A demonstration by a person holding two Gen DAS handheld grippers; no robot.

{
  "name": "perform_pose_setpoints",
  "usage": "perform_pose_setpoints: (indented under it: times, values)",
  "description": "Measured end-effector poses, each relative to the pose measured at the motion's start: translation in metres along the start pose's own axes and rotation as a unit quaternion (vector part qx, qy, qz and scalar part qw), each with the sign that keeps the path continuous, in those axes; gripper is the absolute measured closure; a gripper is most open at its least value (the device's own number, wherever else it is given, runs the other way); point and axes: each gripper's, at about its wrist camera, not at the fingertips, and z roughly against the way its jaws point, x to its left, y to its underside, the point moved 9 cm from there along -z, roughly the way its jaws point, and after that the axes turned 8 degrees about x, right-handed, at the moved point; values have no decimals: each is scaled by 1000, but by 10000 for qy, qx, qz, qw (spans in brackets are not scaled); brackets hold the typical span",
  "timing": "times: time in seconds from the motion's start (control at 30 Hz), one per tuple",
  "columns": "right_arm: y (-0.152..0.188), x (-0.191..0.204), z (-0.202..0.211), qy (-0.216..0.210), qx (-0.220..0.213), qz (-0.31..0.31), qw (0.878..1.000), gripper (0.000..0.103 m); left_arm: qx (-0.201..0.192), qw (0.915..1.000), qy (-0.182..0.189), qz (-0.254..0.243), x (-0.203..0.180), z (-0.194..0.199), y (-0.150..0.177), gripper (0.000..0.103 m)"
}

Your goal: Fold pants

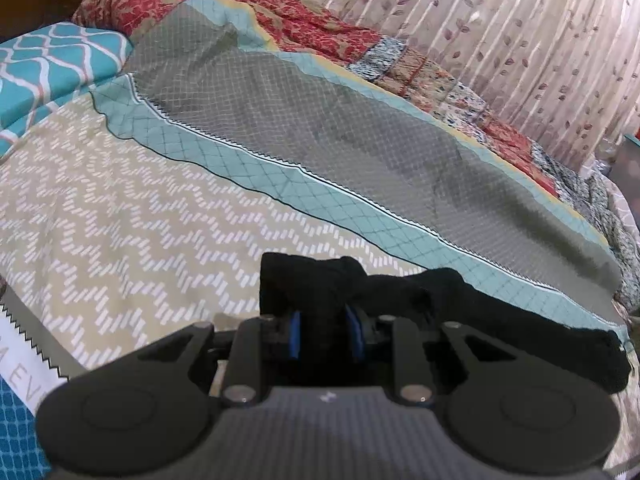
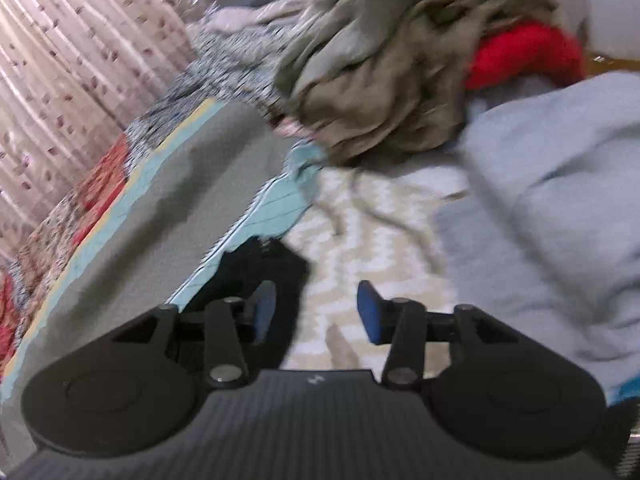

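In the left wrist view my left gripper point(image 1: 325, 330) is shut on a bunch of black pants point(image 1: 460, 300), which rise between the blue pads and trail off to the right over the bed. In the right wrist view my right gripper point(image 2: 316, 310) is open, its blue pads wide apart and nothing between them. A black piece of the pants point(image 2: 264, 264) lies just beyond its left finger point(image 2: 264, 308), over the beige zigzag bedspread point(image 2: 360, 208). The right view is blurred.
The bed carries a beige zigzag spread point(image 1: 120, 216), a grey quilted blanket with teal border point(image 1: 320, 128) and a teal pillow point(image 1: 52, 68). A heap of olive clothes point(image 2: 380, 80), a red garment point(image 2: 528, 56) and a grey garment point(image 2: 560, 184) lie ahead of the right gripper. Curtains point(image 1: 500, 32) hang behind.
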Motion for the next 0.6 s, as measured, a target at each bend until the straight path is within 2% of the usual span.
perform_pose_setpoints:
  times: [0.1,0.17,0.2,0.23,0.27,0.3,0.4,0.47,0.5,0.57,0.6]
  values:
    - [5,10,-27,-8,279,40,9996,49,5,9999,-88,85,4,-2,-5,82]
    - [8,10,-47,42,435,-81,9990,50,20,9998,-155,80,4,-3,-8,82]
    - [9,14,-56,45,461,-64,9989,54,17,9998,-189,64,2,-3,-9,82]
    - [7,19,-58,103,429,72,9990,84,7,9997,-223,33,1,-3,-11,82]
    - [6,25,-58,190,417,261,9986,94,-3,9997,-252,6,0,-3,-12,82]
    - [0,29,-51,300,226,420,9984,95,-13,9996,-279,-10,0,-4,-14,82]
    - [-23,13,-24,451,-458,315,9974,95,38,9994,-354,10,1,-11,-16,82]
    - [-33,-16,-16,1086,-621,174,9920,95,132,9992,-377,-17,0,-20,-14,82]
    - [-34,-29,-18,1341,-539,176,9893,95,170,9990,-411,-68,-1,-26,-13,82]
    - [-27,-46,-22,1489,-148,193,9886,81,241,9982,-524,-154,-1,-35,-12,81]
    - [-26,-49,-16,1499,-182,220,9883,70,274,9982,-518,-155,-1,-38,-12,81]
